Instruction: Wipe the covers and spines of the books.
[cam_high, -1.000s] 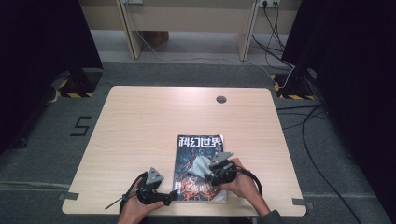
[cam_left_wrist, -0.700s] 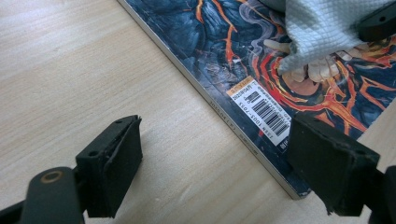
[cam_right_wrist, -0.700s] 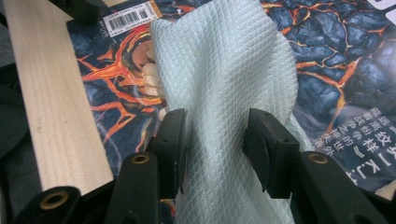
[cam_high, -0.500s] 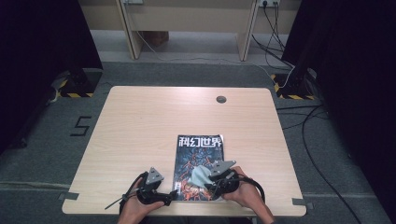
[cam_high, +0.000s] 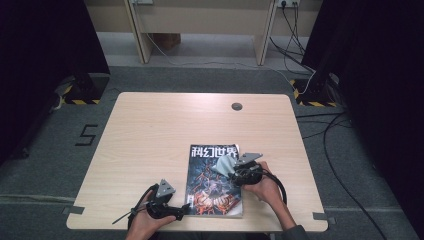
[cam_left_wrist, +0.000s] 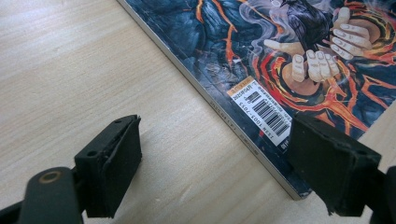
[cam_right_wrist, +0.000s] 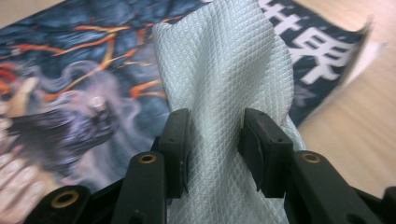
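Note:
A magazine (cam_high: 215, 180) with a dark blue and orange cover lies flat near the table's front edge. My right gripper (cam_high: 231, 170) is over its upper right part, shut on a white quilted cloth (cam_high: 223, 165). Its jaws have just been closing with the cloth between them. In the right gripper view the cloth (cam_right_wrist: 224, 70) is pinched between the pads of the right gripper (cam_right_wrist: 217, 121) and drapes onto the cover (cam_right_wrist: 70, 70). My left gripper (cam_high: 184, 210) rests at the magazine's near left corner. In the left gripper view the left gripper (cam_left_wrist: 215, 135) stands open astride the magazine's (cam_left_wrist: 280, 56) spine.
The light wooden table (cam_high: 150, 135) has a round cable hole (cam_high: 236, 106) near its far edge. Bare wood lies to the left of and beyond the magazine. Cables run over the grey floor to the right of the table.
The right gripper with the cloth has slid up the cover, away from the person and a little to the right. The left gripper has stayed put.

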